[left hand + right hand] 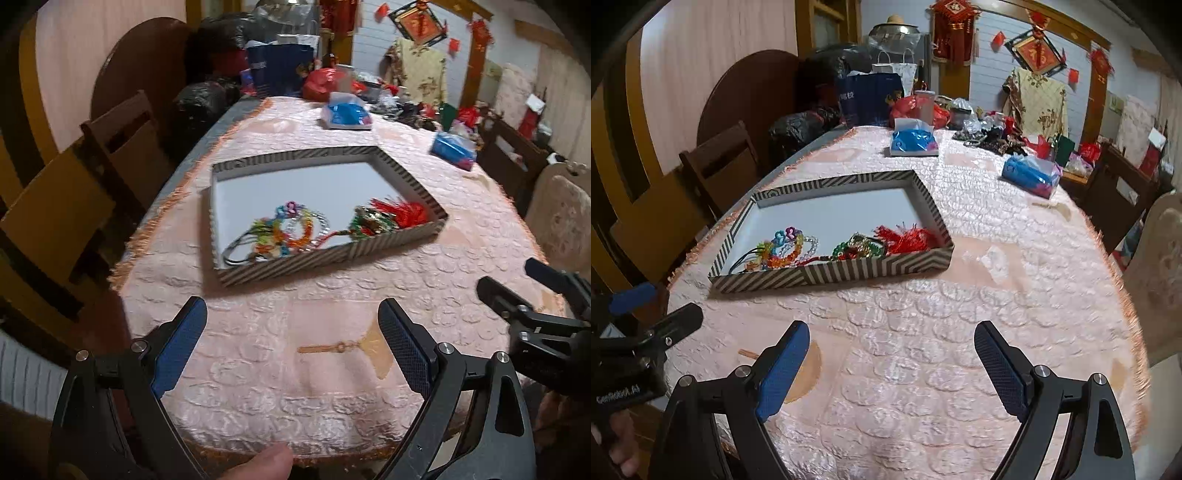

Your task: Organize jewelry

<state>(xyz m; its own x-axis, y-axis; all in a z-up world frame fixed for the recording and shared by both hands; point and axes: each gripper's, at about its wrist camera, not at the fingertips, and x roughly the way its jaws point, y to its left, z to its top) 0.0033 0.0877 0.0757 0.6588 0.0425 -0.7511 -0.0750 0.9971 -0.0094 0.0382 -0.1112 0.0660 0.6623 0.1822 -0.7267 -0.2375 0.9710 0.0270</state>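
A shallow striped box (280, 264) (831, 275) with a white floor lies on the pink tablecloth. Inside, along its near side, lie colourful bead bracelets (288, 230) (786, 247), a black cord, and a green-and-gold piece with a red tassel (391, 214) (901, 236). My left gripper (291, 314) is open and empty, above the cloth short of the box. My right gripper (890, 338) is open and empty, also short of the box. Each gripper shows at the edge of the other's view.
Two blue tissue packs (914, 142) (1030, 175) sit farther back on the table (960, 332). Bags and clutter crowd the far end. Wooden chairs (92, 192) stand along the left side; a padded chair (1160, 273) stands at right.
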